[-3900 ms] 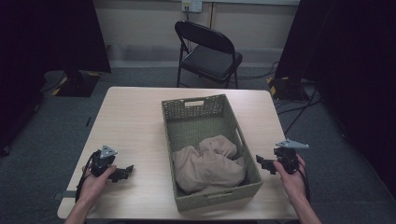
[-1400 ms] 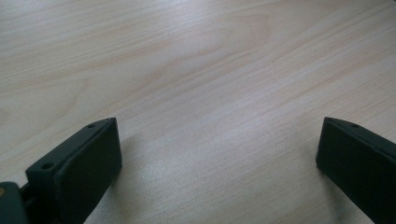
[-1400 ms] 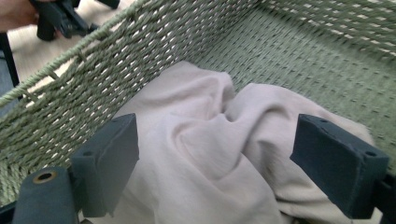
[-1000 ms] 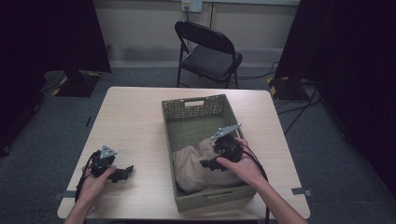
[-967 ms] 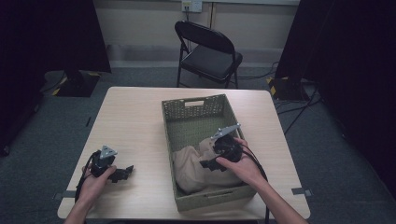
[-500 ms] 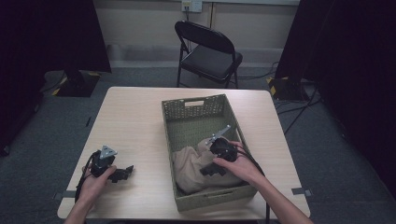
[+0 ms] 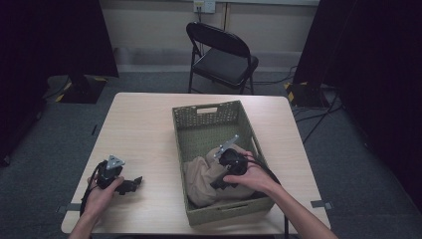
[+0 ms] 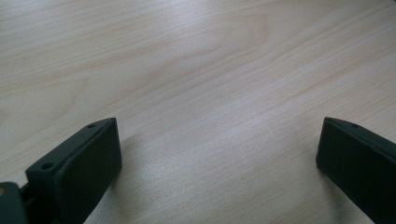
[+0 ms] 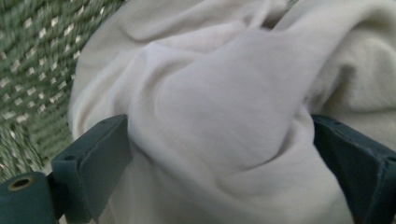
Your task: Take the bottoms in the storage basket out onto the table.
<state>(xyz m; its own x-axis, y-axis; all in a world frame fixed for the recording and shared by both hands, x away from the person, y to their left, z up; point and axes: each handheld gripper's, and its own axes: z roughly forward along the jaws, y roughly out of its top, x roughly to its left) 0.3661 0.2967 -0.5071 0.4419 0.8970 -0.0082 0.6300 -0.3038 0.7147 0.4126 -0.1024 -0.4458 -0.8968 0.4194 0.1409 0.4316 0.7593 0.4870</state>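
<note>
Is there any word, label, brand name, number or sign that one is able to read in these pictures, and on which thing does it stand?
There are none to read.
Woven green basket: no label.
Beige crumpled cloth between the open jaws of the right gripper: no tag or print in view.
Left gripper, jaws open over the pale wooden table: no marking.
Black folding chair: no legible text.
White wall plate: too small to tell.

One table [image 7: 149, 124] at frame centre; one green woven basket [image 7: 206, 124] on it; apparently one beige cloth [image 7: 199, 177] inside, its folds obscuring any second piece; two grippers, left gripper [image 7: 130, 184] and right gripper [image 7: 217, 185]; one folding chair [image 7: 221, 55], upper centre.
</note>
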